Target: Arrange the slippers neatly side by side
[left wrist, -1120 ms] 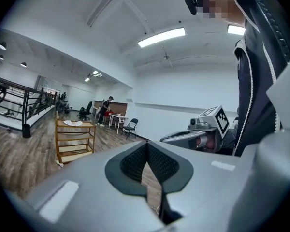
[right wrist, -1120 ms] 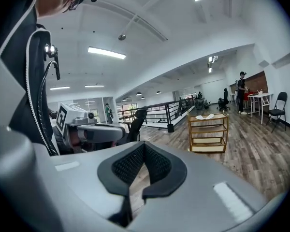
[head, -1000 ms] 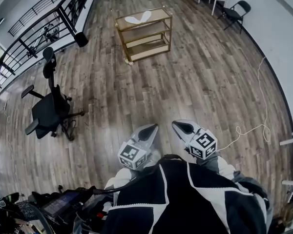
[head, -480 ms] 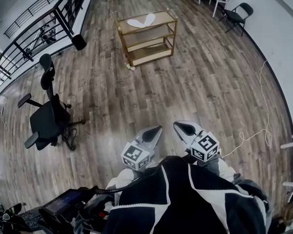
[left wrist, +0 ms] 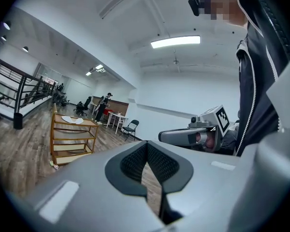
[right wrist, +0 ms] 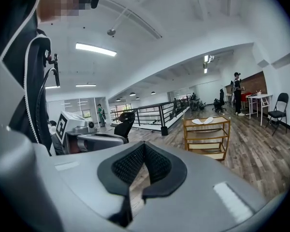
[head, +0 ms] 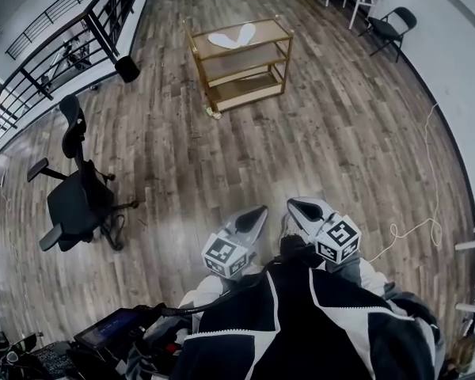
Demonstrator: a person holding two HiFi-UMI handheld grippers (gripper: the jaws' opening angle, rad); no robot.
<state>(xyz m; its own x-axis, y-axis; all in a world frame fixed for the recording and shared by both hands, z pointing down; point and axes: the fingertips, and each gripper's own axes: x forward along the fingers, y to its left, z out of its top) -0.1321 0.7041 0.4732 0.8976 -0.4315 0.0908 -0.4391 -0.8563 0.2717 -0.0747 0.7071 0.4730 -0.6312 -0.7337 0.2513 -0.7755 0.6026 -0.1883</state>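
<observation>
**Both grippers empty, slippers on the shelf**

The 3-tier shelf (head: 273, 30) stands well ahead of me. My left gripper (head: 260, 210) and right gripper (head: 294, 205) are closed on nothing, their handles hidden by my jacket (head: 301, 331). 2 white slippers (head: 230, 37) lie mid-top tier in a V, too small for detail.
</observation>
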